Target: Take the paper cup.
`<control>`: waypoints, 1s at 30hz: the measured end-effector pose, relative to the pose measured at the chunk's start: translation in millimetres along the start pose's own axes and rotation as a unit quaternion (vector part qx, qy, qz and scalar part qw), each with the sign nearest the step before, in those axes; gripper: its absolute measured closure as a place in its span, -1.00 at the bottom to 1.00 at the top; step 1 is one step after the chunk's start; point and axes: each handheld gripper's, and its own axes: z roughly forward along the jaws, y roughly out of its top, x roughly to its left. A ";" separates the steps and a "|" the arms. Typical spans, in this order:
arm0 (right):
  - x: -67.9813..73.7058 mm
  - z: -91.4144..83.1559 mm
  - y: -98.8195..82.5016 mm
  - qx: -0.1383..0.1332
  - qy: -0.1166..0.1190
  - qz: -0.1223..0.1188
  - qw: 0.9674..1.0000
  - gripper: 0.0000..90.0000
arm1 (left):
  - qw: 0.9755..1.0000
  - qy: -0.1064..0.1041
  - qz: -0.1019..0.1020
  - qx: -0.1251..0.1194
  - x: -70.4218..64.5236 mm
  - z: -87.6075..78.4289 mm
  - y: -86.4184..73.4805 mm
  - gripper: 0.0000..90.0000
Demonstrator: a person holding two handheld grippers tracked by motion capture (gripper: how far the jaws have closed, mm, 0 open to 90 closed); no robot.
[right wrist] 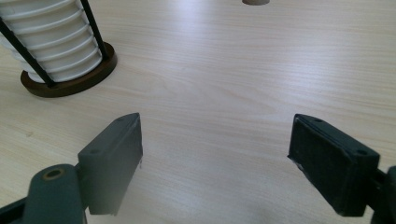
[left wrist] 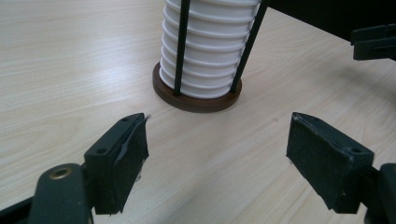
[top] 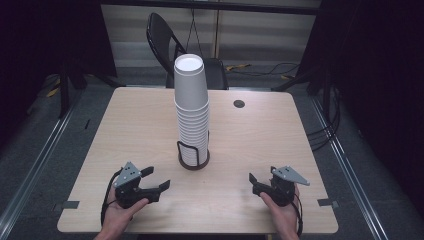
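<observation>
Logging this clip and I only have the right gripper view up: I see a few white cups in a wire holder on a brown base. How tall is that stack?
Observer: In the high view the stack of cups rises far above the wire holder, upside down, bottoms up.
Operator: Where is the other gripper?
Observer: The left gripper rests low on the table, left of the holder, apart from it.
Operator: Is it holding anything?
Observer: No. The left gripper view shows its jaws wide apart, bare wood between them.
Operator: Anything beyond the table?
Observer: A black folding chair stands behind the far edge.
</observation>
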 end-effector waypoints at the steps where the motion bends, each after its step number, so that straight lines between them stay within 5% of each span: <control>1: -0.4 -0.3 -0.3 0.000 0.000 -0.001 1.000 -0.62 | 1.000 0.001 0.001 0.000 -0.3 0.2 0.0 -0.55; 14: -5.0 -3.1 0.1 -0.002 0.012 0.013 1.000 -0.60 | 1.000 -0.011 0.012 0.008 -3.0 2.0 7.3 -0.64; 30: 5.3 -8.5 2.2 -0.003 0.025 -0.008 1.000 -0.59 | 0.999 -0.022 0.024 -0.043 -12.4 -14.3 42.5 -0.65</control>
